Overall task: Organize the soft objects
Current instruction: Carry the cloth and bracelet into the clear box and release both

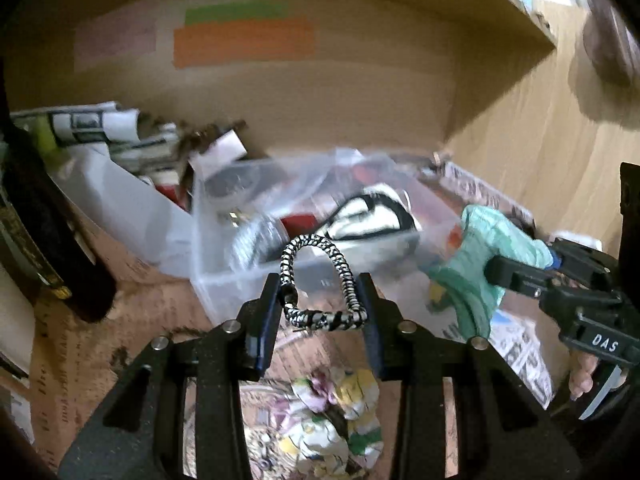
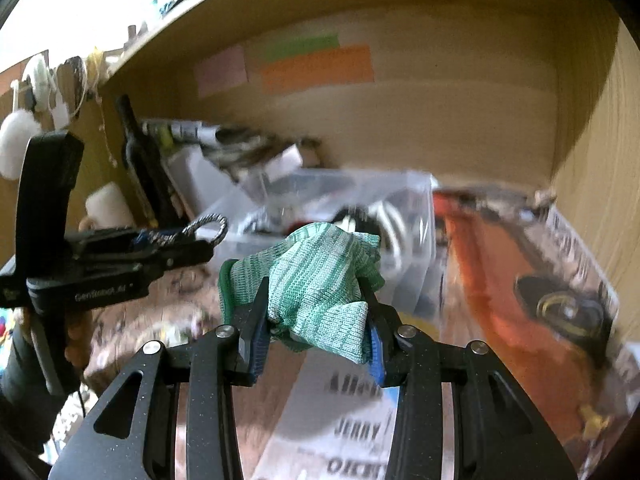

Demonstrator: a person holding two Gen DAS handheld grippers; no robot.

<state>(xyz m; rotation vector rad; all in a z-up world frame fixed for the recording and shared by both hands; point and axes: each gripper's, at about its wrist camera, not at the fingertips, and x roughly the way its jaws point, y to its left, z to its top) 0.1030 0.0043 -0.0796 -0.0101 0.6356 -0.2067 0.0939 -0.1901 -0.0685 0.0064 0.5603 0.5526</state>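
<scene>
- Two grippers are loaded: the left gripper [image 1: 320,300] has its jaws pinching a black-and-white braided cord [image 1: 320,276], whose loop arches up between the fingers.
- The right gripper [image 2: 316,312] has its jaws clamped on a green knit cloth [image 2: 316,280], bunched and spilling over the fingertips.
- Below the left gripper lies a crumpled floral cloth [image 1: 336,420] on printed paper [image 2: 352,432].
- Just beyond both grippers stands a clear bin [image 1: 288,236] with blurred black-and-white items inside.
- Farther left stands a dark bottle [image 2: 140,160].
- On the shelf's back wall are orange [image 1: 244,42], green and pink labels.
</scene>
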